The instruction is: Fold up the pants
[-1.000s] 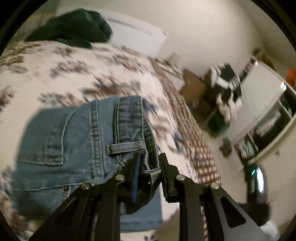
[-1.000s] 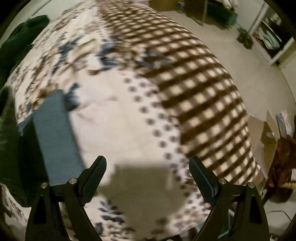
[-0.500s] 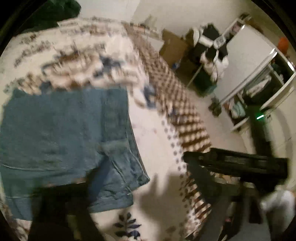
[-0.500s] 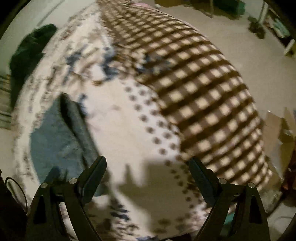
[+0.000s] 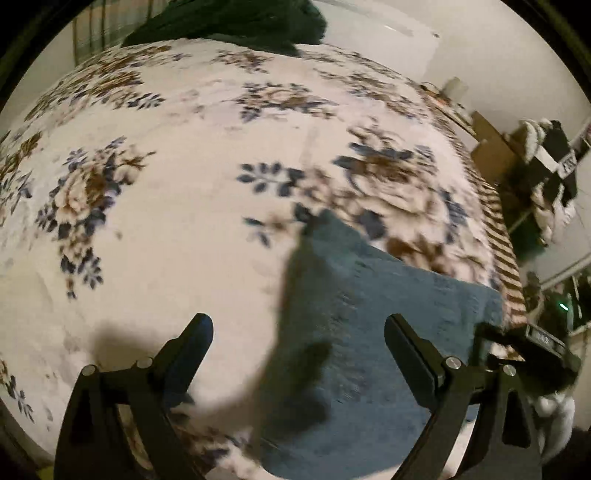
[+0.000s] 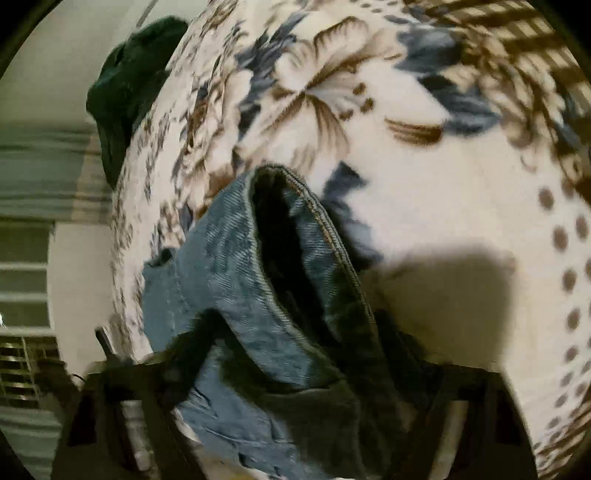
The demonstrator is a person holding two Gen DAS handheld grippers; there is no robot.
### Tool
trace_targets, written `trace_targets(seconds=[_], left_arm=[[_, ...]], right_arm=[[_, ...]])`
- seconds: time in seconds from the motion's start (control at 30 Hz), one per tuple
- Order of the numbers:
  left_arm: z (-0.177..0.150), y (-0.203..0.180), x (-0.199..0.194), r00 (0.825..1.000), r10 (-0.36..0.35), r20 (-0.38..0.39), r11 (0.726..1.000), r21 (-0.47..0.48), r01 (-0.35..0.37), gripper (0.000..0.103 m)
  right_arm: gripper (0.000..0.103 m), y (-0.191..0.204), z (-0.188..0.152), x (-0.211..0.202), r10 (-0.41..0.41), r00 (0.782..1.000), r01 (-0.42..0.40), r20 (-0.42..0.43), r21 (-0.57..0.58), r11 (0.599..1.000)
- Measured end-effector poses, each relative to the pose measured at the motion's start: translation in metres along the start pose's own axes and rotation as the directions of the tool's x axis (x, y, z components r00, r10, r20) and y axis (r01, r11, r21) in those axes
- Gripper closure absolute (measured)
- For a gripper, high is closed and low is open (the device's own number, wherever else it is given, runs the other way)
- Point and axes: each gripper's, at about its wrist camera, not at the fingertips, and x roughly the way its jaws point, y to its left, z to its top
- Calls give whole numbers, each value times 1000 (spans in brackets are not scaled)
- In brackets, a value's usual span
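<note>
Blue denim pants (image 5: 373,332) lie folded on a floral blanket (image 5: 184,206) on a bed. My left gripper (image 5: 299,339) is open and empty, hovering above the blanket with the pants' left edge between and below its fingers. In the right wrist view the pants (image 6: 258,280) fill the lower middle, with an open hem or waist edge facing the camera. My right gripper (image 6: 295,347) is blurred and its fingers sit at each side of the denim bundle; whether they press on it is unclear.
A dark green garment (image 5: 236,22) lies at the far end of the bed, also in the right wrist view (image 6: 129,85). A brown checked blanket edge (image 5: 502,243) runs along the right side. Boxes and clutter (image 5: 546,166) stand on the floor to the right.
My left gripper let go of the pants' waistband, opened wide and swung left over the blanket. My right gripper moved from bare blanket down onto the denim bundle.
</note>
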Motion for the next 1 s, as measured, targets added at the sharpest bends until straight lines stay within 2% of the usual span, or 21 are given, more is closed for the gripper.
trace_targets(seconds=[0.03, 0.07, 0.23, 0.3, 0.4, 0.47, 0.53, 0.57, 0.6, 0.67, 0.73, 0.77, 0.83, 0.9, 0.93, 0.97, 1.0], left_arm=[[3, 2, 4, 1000, 4, -6, 1000, -6, -4, 8], [6, 2, 7, 1000, -2, -7, 1000, -9, 2, 8], [28, -6, 35, 997, -61, -43, 998, -15, 61, 8], [39, -10, 55, 992, -103, -78, 994, -38, 100, 8], [51, -17, 93, 979, -126, -159, 991, -59, 119, 8], [58, -15, 120, 963, -163, -215, 985, -92, 146, 11], [64, -9, 135, 950, -233, -206, 968, -144, 206, 39], [67, -7, 136, 948, -253, -195, 962, -154, 225, 83], [71, -4, 139, 942, -272, -195, 957, -159, 244, 88], [75, 2, 136, 943, -291, -163, 949, -173, 263, 94], [79, 13, 135, 947, -290, -140, 946, -194, 261, 94], [81, 20, 137, 943, -300, -142, 937, -227, 264, 91], [85, 40, 140, 931, -338, -140, 901, -335, 277, 91], [83, 49, 135, 924, -346, -160, 890, -368, 270, 80], [81, 50, 127, 921, -356, -161, 888, -365, 279, 74], [79, 48, 121, 916, -369, -155, 888, -352, 298, 55], [78, 45, 117, 916, -370, -155, 893, -332, 305, 27]], right_arm=[[66, 3, -4, -8, -33, 998, 33, 49, -8, 999], [83, 7, -11, -16, -38, 996, 40, 86, -23, 999], [87, 5, -39, -51, -105, 980, 101, 172, 29, 994], [87, -6, -42, -55, -140, 977, 133, 163, 55, 990], [87, -28, -40, -47, -113, 986, 100, 122, 112, 989], [87, -29, -35, -44, -117, 986, 105, 122, 103, 989], [87, -28, -30, -41, -115, 986, 103, 124, 100, 990], [87, -28, -29, -41, -110, 986, 97, 124, 103, 990], [87, -31, -29, -45, -102, 986, 89, 130, 103, 991], [87, -25, -28, -50, -90, 984, 79, 156, 76, 994], [89, -19, -28, -59, -86, 978, 79, 191, 45, 996], [89, -19, -27, -60, -93, 976, 86, 199, 40, 995], [87, -28, -23, -52, -112, 982, 105, 151, 50, 993], [66, -31, -16, -44, -132, 987, 130, 92, 34, 991], [62, -31, -12, -44, -132, 988, 130, 77, 24, 991], [49, -30, -7, -48, -106, 990, 105, 90, 14, 994], [34, -30, -4, -52, -92, 991, 91, 102, 12, 996]])
